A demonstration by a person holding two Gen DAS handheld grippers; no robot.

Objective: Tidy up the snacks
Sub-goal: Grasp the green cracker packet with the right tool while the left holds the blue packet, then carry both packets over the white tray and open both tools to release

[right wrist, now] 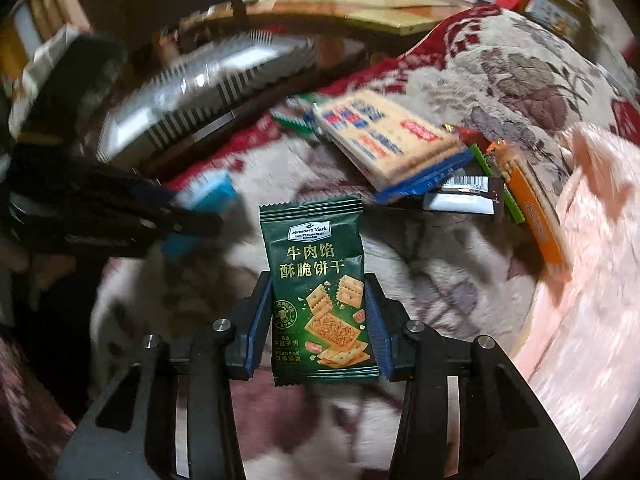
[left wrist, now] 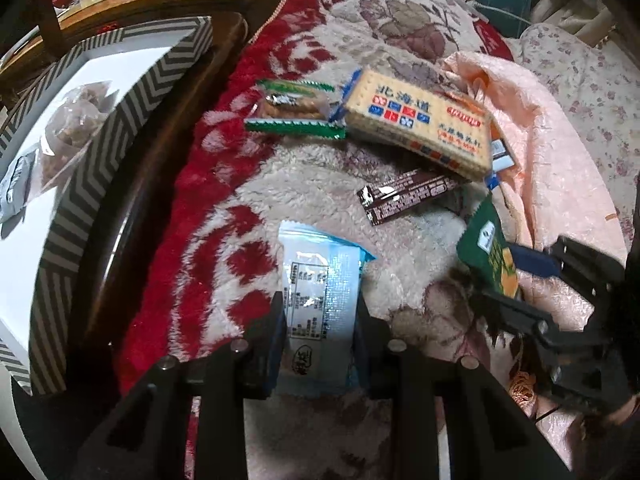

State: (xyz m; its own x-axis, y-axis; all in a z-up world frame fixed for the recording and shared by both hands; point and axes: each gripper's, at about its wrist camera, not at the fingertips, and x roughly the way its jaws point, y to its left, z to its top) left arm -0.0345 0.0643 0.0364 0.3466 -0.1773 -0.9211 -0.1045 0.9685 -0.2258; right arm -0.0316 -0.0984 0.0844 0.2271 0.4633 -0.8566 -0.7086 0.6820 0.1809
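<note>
- Two claws were loaded at once: the left claw (left wrist: 320, 344) was clamped on a pale blue snack packet (left wrist: 320, 280), pads pressing its long sides so it stood out ahead of the fingers.
- The right claw (right wrist: 318, 328) was gripping a dark green cracker packet (right wrist: 320, 296) by its lower half, label up; in the left wrist view the same packet showed edge-on at the right.
- Both packets looked raised off the fleecy red-and-cream blanket (left wrist: 224, 216), likely so they could be carried rather than dragged.
- Left of the blanket, a box with a grey chevron rim (left wrist: 100, 152) waited on a dark wooden surface (left wrist: 224, 48), a clear bag of brown snacks (left wrist: 68, 128) already inside; I took it for the sorting bin.
- Still on the blanket: a yellow cracker pack (left wrist: 420, 124), a green-edged biscuit packet (left wrist: 292, 108), a brown stick sachet (left wrist: 404, 196) and an orange pack (right wrist: 536, 216), bunched near a pink quilt (left wrist: 552, 168).
</note>
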